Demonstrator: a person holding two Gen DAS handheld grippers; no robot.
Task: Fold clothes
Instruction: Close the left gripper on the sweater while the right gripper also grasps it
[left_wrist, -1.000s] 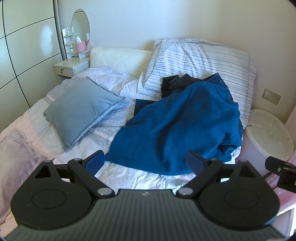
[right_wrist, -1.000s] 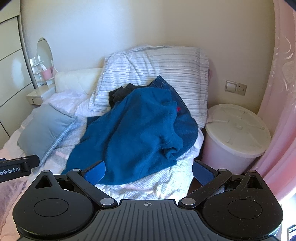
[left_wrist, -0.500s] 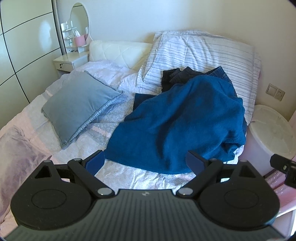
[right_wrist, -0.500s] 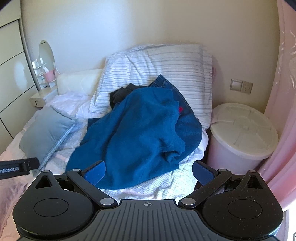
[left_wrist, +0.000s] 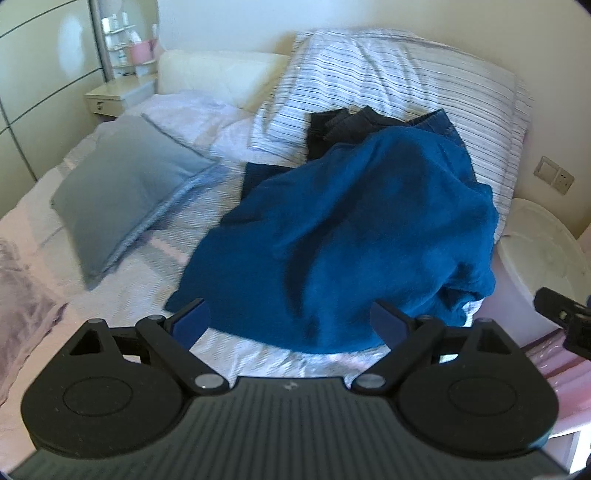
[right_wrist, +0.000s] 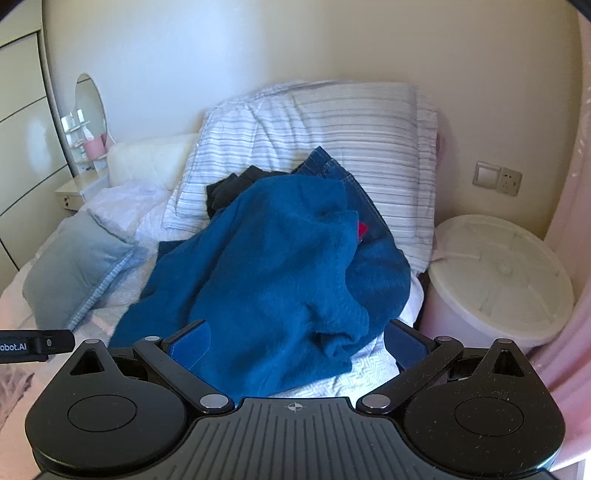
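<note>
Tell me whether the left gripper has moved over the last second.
Yes. The left gripper has come forward and lower toward the blue sweater: the sweater fills more of its view, and the round mirror has slid out past the top edge.

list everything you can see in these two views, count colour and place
sweater: 1, blue, heaped on the bed, topmost
jeans: 1, denim blue, under the sweater
dark garment: 1, black, behind the sweater
striped pillow: 1, white and grey, at the wall
cushion: 1, grey-blue, left on the bed
bed: 1, pale patterned cover
bin: 1, white lid, right of the bed
nightstand: 1, cream, far left
mirror: 1, round, above the nightstand
wall sockets: 2, beige
curtain: 1, pink, right edge
left gripper: black, blue pads, open
right gripper: same, open
</note>
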